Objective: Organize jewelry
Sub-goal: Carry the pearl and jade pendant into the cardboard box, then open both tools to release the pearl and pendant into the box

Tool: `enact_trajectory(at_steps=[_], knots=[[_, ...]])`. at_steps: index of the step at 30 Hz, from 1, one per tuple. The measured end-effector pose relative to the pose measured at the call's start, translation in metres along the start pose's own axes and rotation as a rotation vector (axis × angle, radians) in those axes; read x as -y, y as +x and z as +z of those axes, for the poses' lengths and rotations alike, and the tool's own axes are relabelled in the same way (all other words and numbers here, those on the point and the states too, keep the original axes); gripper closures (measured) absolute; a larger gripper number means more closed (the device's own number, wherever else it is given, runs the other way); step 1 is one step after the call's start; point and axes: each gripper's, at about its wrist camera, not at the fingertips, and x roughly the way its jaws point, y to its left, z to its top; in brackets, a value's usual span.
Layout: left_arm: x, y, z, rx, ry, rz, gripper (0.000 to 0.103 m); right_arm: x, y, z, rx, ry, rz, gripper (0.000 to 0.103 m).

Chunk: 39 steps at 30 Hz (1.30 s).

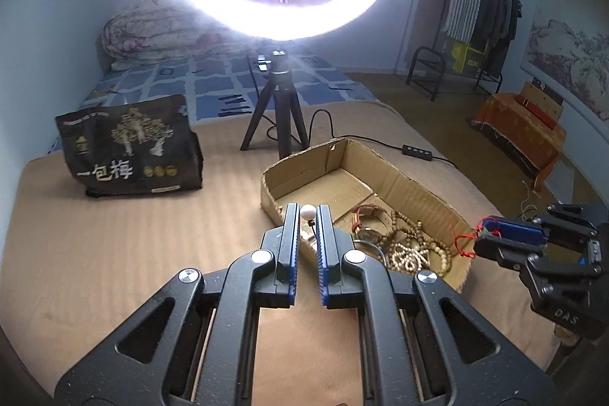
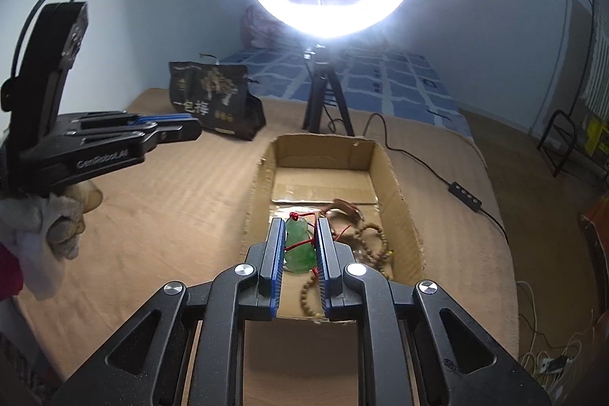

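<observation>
A shallow cardboard box (image 2: 396, 185) lies on the tan bed cover and holds wooden bead strings (image 2: 371, 238), a watch (image 1: 371, 215) and a white bead bracelet (image 1: 405, 259). My right gripper (image 2: 300, 234) is shut on a green jade pendant (image 2: 298, 246) with a red cord, held over the near end of the box; it also shows at the right of the left wrist view (image 1: 495, 234). My left gripper (image 1: 307, 215) is shut on a small piece with a white pearl (image 1: 307, 212), above the box's near left corner (image 1: 274, 204). It shows at the left of the right wrist view (image 2: 190, 128).
A lit ring light on a black tripod (image 1: 276, 109) stands behind the box, its cable and inline switch (image 2: 464, 195) trailing right. A black printed bag (image 1: 129, 147) stands at the left. Folded bedding (image 1: 152, 33) lies on the blue sheet beyond.
</observation>
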Motion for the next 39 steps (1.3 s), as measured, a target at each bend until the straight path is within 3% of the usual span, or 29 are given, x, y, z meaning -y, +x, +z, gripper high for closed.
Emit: enact_trajectory(at_steps=[19, 33, 34, 36, 38, 39], knots=[[0.014, 0.085, 0.014, -0.057, 0.029, 0.012, 0.096, 0.047, 0.059, -0.006, -0.052, 0.096, -0.014, 0.089], [0.023, 0.104, 0.012, -0.064, 0.066, 0.040, 0.095, 0.052, 0.081, -0.007, -0.073, 0.096, -0.037, 0.088], [0.023, 0.104, 0.012, -0.067, 0.066, 0.042, 0.093, 0.051, 0.082, -0.007, -0.072, 0.094, -0.040, 0.083], [0.023, 0.105, 0.013, -0.065, 0.066, 0.041, 0.070, 0.051, 0.081, -0.007, -0.069, 0.091, -0.049, 0.068], [0.023, 0.103, 0.013, -0.053, 0.070, 0.049, 0.067, 0.050, 0.080, -0.007, -0.059, 0.089, -0.055, 0.049], [0.023, 0.103, 0.014, -0.052, 0.072, 0.052, 0.066, 0.049, 0.079, -0.007, -0.053, 0.089, -0.060, 0.046]])
